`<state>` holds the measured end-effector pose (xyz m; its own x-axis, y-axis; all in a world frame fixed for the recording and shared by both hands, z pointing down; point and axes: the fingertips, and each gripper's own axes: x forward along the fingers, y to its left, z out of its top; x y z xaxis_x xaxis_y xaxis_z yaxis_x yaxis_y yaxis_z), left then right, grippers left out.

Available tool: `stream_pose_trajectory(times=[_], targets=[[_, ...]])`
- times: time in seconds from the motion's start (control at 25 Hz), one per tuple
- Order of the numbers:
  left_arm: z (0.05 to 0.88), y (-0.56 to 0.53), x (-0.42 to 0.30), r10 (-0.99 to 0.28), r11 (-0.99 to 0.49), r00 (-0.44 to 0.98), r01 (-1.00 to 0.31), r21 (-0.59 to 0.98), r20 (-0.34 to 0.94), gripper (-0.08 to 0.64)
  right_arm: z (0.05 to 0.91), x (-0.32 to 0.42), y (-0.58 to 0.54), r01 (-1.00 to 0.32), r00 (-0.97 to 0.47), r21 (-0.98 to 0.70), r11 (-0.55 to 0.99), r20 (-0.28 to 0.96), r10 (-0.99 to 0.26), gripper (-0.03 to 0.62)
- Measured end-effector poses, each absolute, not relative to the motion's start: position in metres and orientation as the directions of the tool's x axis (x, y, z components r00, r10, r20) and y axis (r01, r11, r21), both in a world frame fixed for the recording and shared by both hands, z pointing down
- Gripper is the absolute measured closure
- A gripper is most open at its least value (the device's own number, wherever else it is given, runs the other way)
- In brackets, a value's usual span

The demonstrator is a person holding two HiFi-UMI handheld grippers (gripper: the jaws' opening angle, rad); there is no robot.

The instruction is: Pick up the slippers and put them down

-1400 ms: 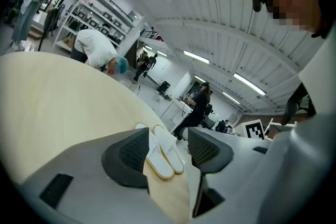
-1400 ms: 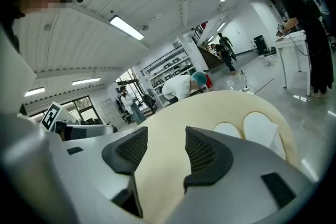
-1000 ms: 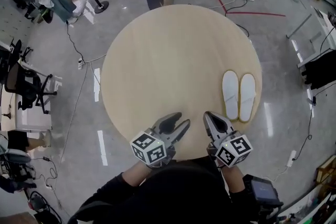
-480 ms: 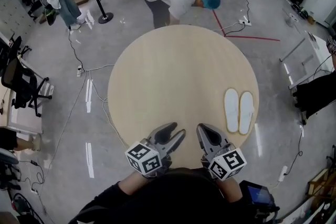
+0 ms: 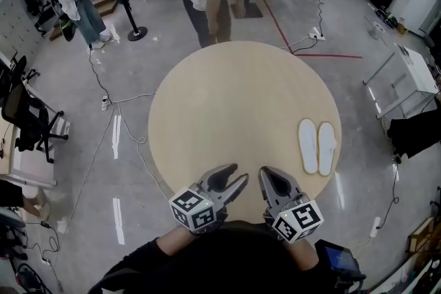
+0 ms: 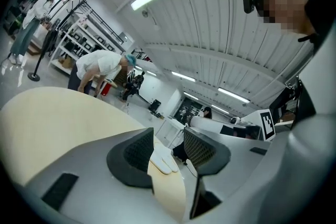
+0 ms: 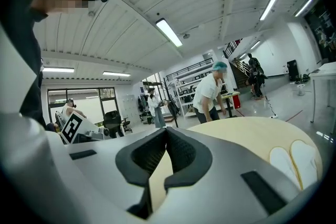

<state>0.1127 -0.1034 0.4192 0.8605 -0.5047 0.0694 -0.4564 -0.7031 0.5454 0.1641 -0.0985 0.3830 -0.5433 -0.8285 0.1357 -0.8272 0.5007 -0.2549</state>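
Moved: my left gripper (image 5: 236, 174) and right gripper (image 5: 265, 173) sit nearer together than earlier.
Left fingers (image 6: 137, 152): spread, empty.
Right fingers (image 7: 181, 152): pressed together.
Pair of flat white slippers (image 5: 317, 147): on round pale wooden surface (image 5: 234, 100), right edge.

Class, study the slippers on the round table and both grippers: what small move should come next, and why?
Probably open the right gripper and start it toward the slippers. Its jaws are shut and empty, and the pair lies side by side, untouched, at the right edge of the table, nearer this gripper than the open left gripper.
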Motion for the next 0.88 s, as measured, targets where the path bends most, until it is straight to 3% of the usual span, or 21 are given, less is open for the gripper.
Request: stream_pose_trajectory(times=[0.88], targets=[[0.410,-0.077,0.040,-0.567,-0.709,0.824,-0.496,0.501,0.013,0.365,0.386,0.093,-0.073,-0.813,-0.578,-0.196,0.549,0.155,-0.801,0.577]])
